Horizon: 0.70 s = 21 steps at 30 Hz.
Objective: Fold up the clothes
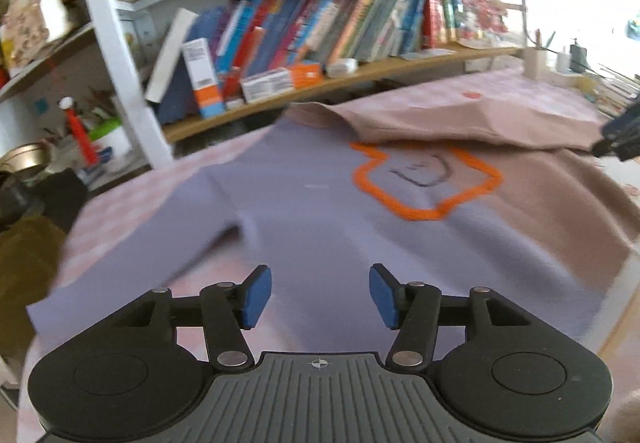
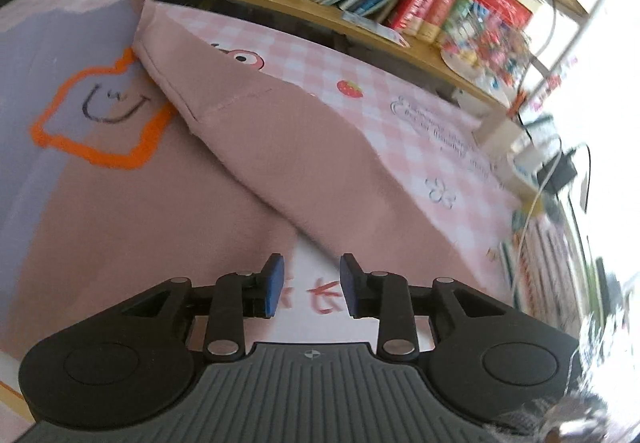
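A shirt (image 1: 320,211), half lavender and half dusty pink, lies flat on a pink checked tablecloth (image 2: 400,115). On its chest is an orange outline print (image 1: 424,179) with a drawn smile. In the right wrist view the same shirt (image 2: 120,211) has one pink sleeve (image 2: 280,147) folded in over the body, partly covering the orange print (image 2: 100,115). My left gripper (image 1: 320,297) hovers open above the lavender side near the hem, nothing between its pads. My right gripper (image 2: 312,291) is open over bare tablecloth between the pink body and the folded sleeve, holding nothing.
A bookshelf (image 1: 300,43) packed with books runs along the table's far edge. A pen cup (image 1: 536,61) stands at the far right corner. Cables and small clutter (image 2: 560,163) crowd the table's right side. A brown cushion-like object (image 1: 24,263) sits off the left edge.
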Motion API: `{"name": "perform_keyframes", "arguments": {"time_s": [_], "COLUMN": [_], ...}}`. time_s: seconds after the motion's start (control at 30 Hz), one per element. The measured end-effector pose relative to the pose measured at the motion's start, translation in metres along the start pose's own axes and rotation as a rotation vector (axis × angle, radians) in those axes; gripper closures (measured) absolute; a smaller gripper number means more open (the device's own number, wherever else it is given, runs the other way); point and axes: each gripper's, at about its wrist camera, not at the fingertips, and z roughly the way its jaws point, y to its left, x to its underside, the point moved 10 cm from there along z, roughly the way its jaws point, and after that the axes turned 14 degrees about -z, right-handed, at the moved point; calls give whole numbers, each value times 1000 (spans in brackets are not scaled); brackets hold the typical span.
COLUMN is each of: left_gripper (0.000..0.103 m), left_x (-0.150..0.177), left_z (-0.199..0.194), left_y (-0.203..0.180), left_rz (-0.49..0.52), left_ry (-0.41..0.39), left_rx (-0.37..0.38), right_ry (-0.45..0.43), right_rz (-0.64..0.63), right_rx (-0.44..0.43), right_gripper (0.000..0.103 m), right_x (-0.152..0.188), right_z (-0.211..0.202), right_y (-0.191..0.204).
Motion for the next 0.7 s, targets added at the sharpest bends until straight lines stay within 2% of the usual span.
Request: {"name": "perform_keyframes", "arguments": {"time_s": [0.17, 0.47, 0.5, 0.53, 0.7], "left_gripper": [48, 47, 47, 47, 47], "left_x": [6, 30, 34, 37, 40], "left_z": [5, 5, 4, 4, 5], "left_y": [-18, -41, -43, -46, -58], "left_rz": [-39, -164, -176, -181, -148], "left_ry": [44, 120, 127, 133, 142], "left_rx": [-85, -283, -303, -323, -396], "right_ry": [-19, -108, -118, -129, -224], "right_rz": [-63, -202, -212, -218, -219], "right_rx": [-50, -218, -234, -247, -170], "right_gripper": [75, 77, 83, 98, 99], "right_x": [9, -1, -3, -6, -39], "right_z": [21, 49, 51, 52, 59], "right_y": [-14, -22, -26, -29, -70]}}
